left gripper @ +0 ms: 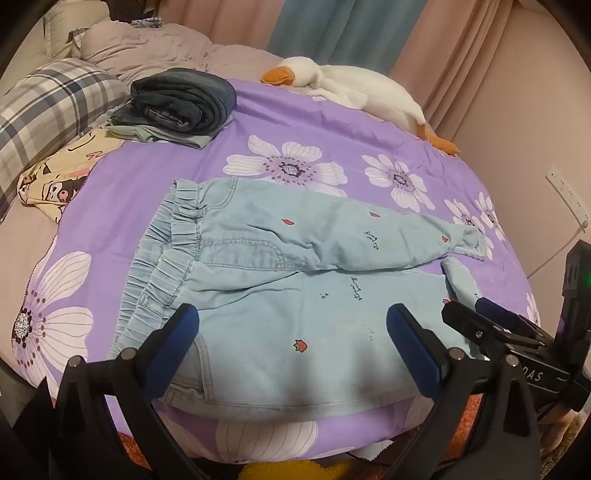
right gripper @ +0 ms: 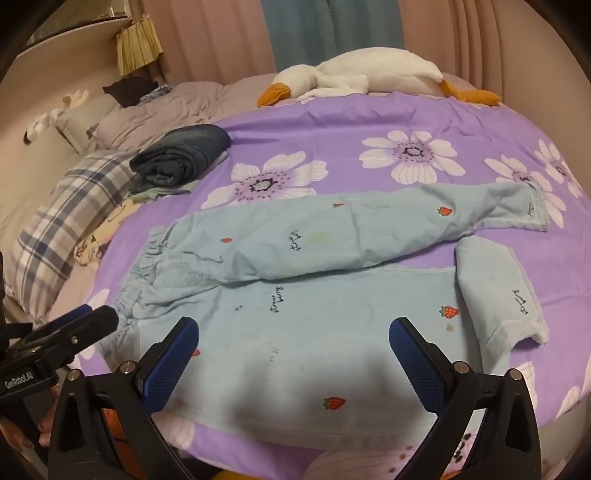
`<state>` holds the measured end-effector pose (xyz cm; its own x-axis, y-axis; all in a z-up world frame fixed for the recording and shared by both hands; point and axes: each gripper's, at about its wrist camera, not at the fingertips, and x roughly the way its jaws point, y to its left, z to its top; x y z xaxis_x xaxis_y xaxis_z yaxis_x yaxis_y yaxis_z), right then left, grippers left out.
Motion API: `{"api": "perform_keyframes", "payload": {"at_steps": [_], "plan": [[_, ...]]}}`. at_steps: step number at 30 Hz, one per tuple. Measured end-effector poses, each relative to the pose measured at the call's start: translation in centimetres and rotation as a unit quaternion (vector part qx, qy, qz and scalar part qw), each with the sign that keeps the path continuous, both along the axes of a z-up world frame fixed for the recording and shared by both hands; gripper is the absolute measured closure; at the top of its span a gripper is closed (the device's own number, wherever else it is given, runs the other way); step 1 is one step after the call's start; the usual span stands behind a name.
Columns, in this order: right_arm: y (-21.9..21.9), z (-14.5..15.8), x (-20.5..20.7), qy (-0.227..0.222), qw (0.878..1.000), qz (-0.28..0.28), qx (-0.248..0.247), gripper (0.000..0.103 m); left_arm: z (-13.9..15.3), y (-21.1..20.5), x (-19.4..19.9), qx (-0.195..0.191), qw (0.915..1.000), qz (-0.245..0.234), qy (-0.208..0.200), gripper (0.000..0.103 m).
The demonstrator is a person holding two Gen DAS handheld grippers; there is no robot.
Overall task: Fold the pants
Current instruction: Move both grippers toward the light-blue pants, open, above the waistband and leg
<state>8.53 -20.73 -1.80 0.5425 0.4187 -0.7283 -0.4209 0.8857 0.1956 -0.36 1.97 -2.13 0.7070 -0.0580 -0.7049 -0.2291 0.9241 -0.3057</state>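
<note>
Nearest the lens, the left gripper (left gripper: 291,332) hangs with its two blue-padded fingers (left gripper: 173,343) spread wide, nothing between them but air, angled down over the near half of the pants (left gripper: 280,280). The right gripper (right gripper: 293,345) is set the same way, its blue pads (right gripper: 413,354) far apart and clamped on nothing, poised above the near leg; in the left wrist view it shows at the right edge, beside the cuffs. The pants are pale blue denim with small red strawberries and dark script, lying flat across the purple flowered sheet (left gripper: 207,162) with the gathered elastic waistband (left gripper: 173,251) to the left and the legs running right. The near leg lies along the bed's front edge, and its cuff (right gripper: 506,295) is turned back on itself; the far leg (right gripper: 369,229) slants away from it, partly overlapping the near one at the thigh, its hem reaching out over the white flower print. Beyond the waistband, to the left, sit a plaid pillow (left gripper: 48,107) and a cream cartoon-print cloth (left gripper: 62,173). Farther back, a stack of folded clothes (left gripper: 181,103) rests on the sheet, dark jeans on top of lighter pieces. At the far side a white plush goose (left gripper: 354,88) with an orange bill and feet lies along the bed, in front of pink and blue curtains (left gripper: 332,26).
</note>
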Motion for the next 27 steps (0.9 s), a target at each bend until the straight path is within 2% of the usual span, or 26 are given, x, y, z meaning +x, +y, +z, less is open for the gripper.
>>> {"api": "perform_keyframes", "payload": {"at_steps": [20, 27], "plan": [[-0.8, -0.3, 0.5, 0.009, 1.000, -0.010, 0.017, 0.000, -0.3, 0.3, 0.2, -0.005, 0.9999, 0.001, 0.011, 0.002], [-0.9, -0.5, 0.5, 0.001, 1.000, -0.012, 0.008, 0.000, -0.4, 0.4, 0.3, -0.004, 0.9999, 0.002, 0.012, 0.002]]}}
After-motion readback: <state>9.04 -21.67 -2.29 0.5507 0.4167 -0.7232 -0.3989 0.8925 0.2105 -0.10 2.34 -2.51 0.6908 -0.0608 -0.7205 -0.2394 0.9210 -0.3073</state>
